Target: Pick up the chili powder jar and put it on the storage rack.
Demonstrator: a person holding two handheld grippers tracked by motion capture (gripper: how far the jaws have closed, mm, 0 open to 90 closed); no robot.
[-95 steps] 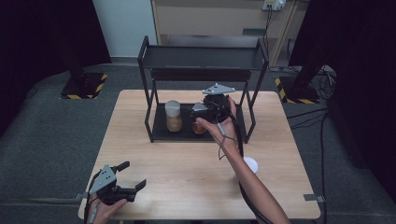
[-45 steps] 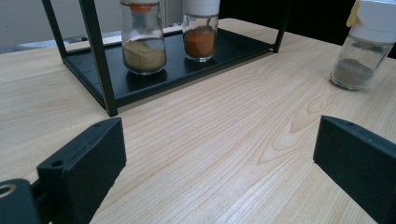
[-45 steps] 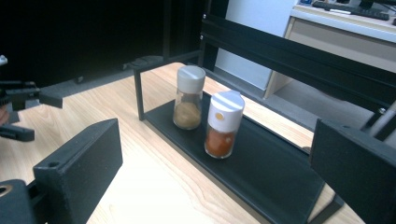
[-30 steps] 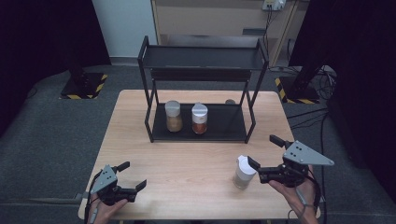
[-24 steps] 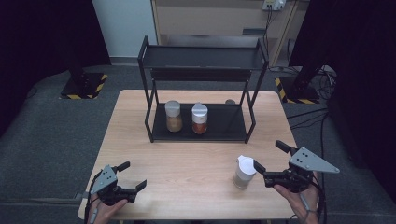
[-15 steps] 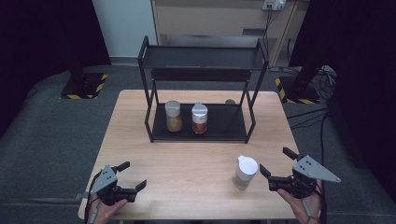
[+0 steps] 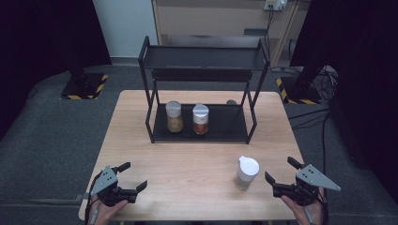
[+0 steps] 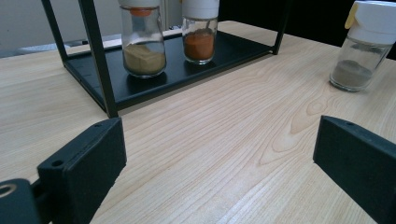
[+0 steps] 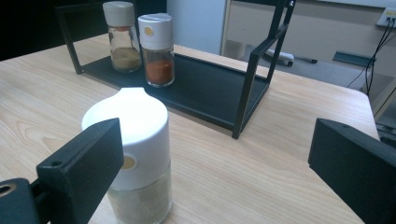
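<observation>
Both tongs open; right tongs (image 7: 280, 178) retreated from shaker (image 7: 246, 172).

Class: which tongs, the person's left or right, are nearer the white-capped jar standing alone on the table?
Right. The right tongs sit open just beside the white-capped jar, not touching it. The left tongs rest open near the table's opposite front corner, well away from the jar.

Bare table (image 7: 187, 159) lies open before the rack (image 7: 202, 70); the white-capped jar (image 7: 246, 172) stands just left of the right gripper (image 7: 284, 176).
</observation>
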